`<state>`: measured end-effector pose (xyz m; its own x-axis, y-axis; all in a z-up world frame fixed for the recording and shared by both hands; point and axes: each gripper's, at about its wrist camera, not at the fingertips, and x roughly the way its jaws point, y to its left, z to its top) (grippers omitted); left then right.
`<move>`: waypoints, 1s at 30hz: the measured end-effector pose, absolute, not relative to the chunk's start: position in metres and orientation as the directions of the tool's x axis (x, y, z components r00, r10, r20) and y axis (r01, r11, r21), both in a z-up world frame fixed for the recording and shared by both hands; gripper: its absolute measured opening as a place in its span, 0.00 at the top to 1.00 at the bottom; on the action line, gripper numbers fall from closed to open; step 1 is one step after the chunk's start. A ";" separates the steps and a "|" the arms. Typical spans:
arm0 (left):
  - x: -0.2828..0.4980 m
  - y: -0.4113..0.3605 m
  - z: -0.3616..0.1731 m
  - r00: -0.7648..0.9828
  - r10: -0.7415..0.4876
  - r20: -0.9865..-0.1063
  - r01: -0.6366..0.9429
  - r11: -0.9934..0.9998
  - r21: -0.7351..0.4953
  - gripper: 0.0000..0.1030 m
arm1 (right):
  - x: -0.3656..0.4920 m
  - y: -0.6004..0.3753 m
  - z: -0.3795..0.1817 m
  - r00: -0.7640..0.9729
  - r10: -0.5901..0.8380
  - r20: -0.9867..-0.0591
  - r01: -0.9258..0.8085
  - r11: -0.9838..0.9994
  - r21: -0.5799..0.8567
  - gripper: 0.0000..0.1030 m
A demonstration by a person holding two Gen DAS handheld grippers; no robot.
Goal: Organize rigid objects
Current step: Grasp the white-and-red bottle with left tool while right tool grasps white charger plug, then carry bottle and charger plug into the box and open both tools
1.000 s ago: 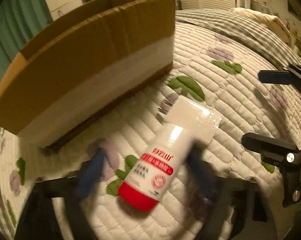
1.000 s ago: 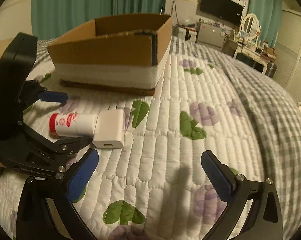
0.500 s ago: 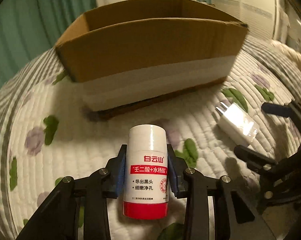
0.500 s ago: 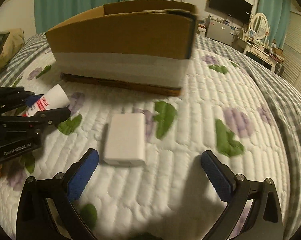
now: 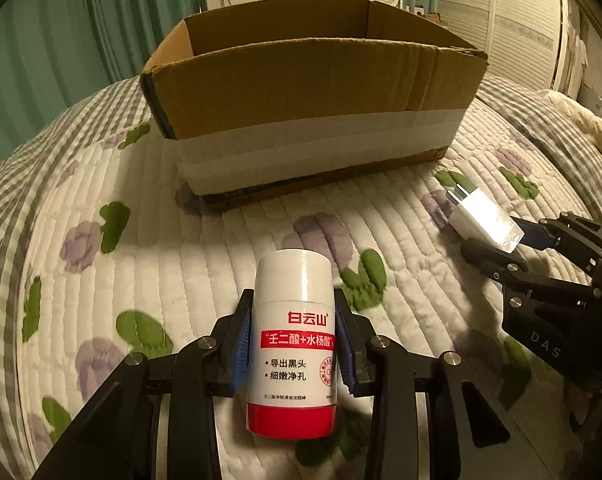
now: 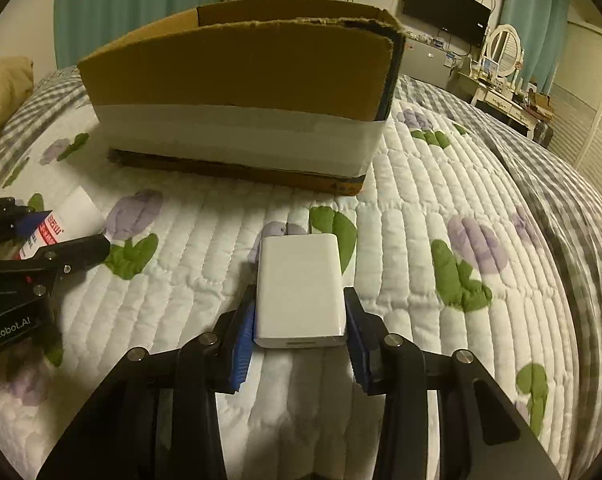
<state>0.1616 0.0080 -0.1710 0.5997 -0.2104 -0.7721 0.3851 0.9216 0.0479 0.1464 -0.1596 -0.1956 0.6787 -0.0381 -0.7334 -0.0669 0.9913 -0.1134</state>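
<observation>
Over a quilted bed (image 6: pixel 441 184), the left tongs (image 5: pixel 293 344) clamp a white, red-based bottle (image 5: pixel 292 344), its long axis aimed at the open cardboard box (image 5: pixel 313 92) straight ahead. The right tongs (image 6: pixel 299 330) are closing on a white charger (image 6: pixel 299 288), prongs pointing boxward, equally near.

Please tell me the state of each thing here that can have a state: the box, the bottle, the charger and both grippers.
Box: open at the top, upright on the quilt.
Bottle: capped, gripped between the left gripper's pads.
Charger: flat on the quilt, prongs toward the box.
Left gripper: shut on the bottle.
Right gripper: jaws closing, charger between them.
</observation>
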 end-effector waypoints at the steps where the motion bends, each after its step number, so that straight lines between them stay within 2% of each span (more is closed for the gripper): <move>1: 0.158 0.008 -0.170 0.597 -0.212 -0.773 0.386 0.921 0.045 0.65 | 0.142 -0.159 -0.194 0.680 -0.033 -0.733 -0.066 0.992 -0.106 0.61; 13: 0.116 0.009 -0.135 0.644 -0.230 -0.730 0.360 0.933 0.023 0.65 | 0.095 -0.153 -0.166 0.715 0.007 -0.700 -0.048 0.998 -0.039 0.62; 30: 0.079 0.032 -0.054 0.769 -0.238 -0.593 0.300 0.954 0.005 0.64 | 0.032 -0.146 -0.076 0.829 -0.009 -0.559 -0.034 0.997 -0.066 0.62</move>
<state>0.0794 0.0317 -0.0541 0.7690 -0.2384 -0.5931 0.2997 0.9540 0.0050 0.0322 -0.1464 -0.0755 0.8292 -0.0091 -0.5589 -0.0339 0.9972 -0.0664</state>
